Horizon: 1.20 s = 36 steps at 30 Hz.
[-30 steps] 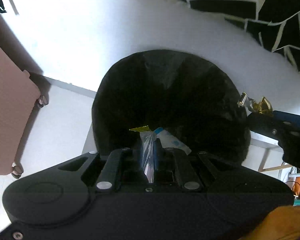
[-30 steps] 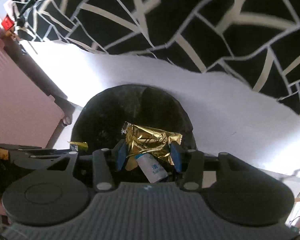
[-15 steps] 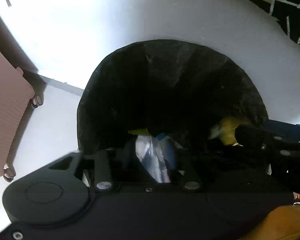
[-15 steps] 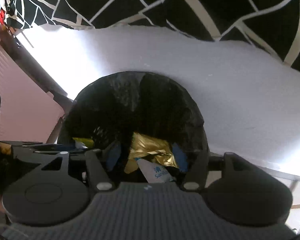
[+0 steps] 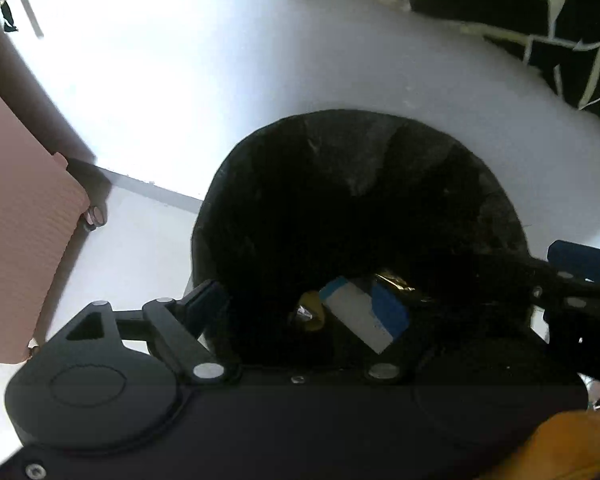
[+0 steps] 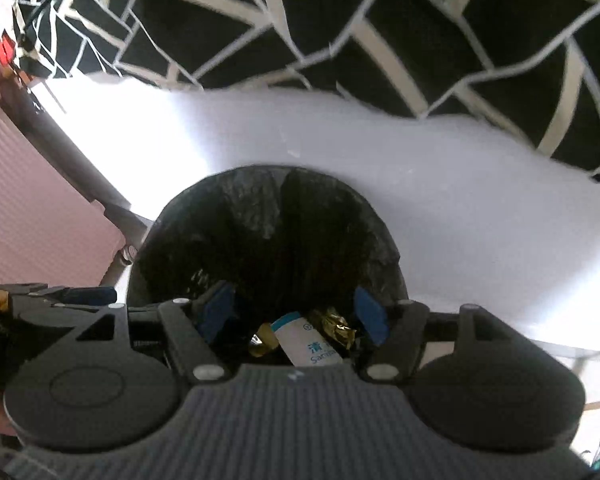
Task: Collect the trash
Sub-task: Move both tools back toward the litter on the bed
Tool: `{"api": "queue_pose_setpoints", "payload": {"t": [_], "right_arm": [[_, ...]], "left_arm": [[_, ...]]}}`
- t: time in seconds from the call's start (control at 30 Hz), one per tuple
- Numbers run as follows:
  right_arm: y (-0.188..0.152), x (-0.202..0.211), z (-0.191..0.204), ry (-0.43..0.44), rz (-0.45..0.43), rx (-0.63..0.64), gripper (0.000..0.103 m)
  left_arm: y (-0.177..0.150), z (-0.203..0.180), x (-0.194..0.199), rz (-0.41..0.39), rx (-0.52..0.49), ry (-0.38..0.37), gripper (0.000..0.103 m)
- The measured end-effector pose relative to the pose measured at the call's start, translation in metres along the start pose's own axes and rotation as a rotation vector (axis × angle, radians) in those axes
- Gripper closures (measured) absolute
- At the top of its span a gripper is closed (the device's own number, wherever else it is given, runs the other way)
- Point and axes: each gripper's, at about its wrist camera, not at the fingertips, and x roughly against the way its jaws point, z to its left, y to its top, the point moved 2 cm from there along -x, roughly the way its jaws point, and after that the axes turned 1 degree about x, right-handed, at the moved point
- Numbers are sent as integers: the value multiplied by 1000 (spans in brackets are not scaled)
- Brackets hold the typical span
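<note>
A bin lined with a black bag (image 5: 340, 200) (image 6: 268, 232) fills the middle of both views. My left gripper (image 5: 298, 304) hangs open over its mouth with nothing between its fingers. My right gripper (image 6: 292, 314) is also open and empty, just right of the left one, and shows in the left wrist view as a dark arm (image 5: 572, 292). Down in the bag lie a white packet with a blue end (image 5: 352, 312) (image 6: 308, 340), a crumpled gold wrapper (image 5: 396, 280) (image 6: 334, 326) and a small yellow wrapper (image 5: 312, 308) (image 6: 262, 340).
A pink ribbed suitcase on wheels (image 5: 20, 220) (image 6: 40, 200) stands left of the bin. Behind the bin rises a white padded surface (image 5: 180, 80) (image 6: 420, 184) covered by black fabric with pale lines (image 6: 340, 20). An orange sleeve (image 5: 560, 448) is at lower right.
Both grippers have opened over the bin. The clear wrapper left the left gripper and the gold wrapper left the right one; both now lie in the bag.
</note>
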Motion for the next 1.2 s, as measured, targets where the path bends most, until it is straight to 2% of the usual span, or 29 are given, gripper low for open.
{"api": "queue_pose_setpoints", "payload": {"t": [0.3, 0.6, 0.93, 1.2], "right_arm": [[35, 85, 16, -45, -30, -21, 25], [75, 177, 27, -72, -108, -27, 25], [120, 267, 13, -158, -220, -122, 25], [162, 307, 2, -260, -340, -170, 25]], "left_arm": [[18, 5, 92, 4, -23, -2, 20], [55, -6, 194, -74, -71, -17, 17], [119, -36, 286, -183, -104, -91, 15], [174, -62, 328, -279, -223, -142, 15]]}}
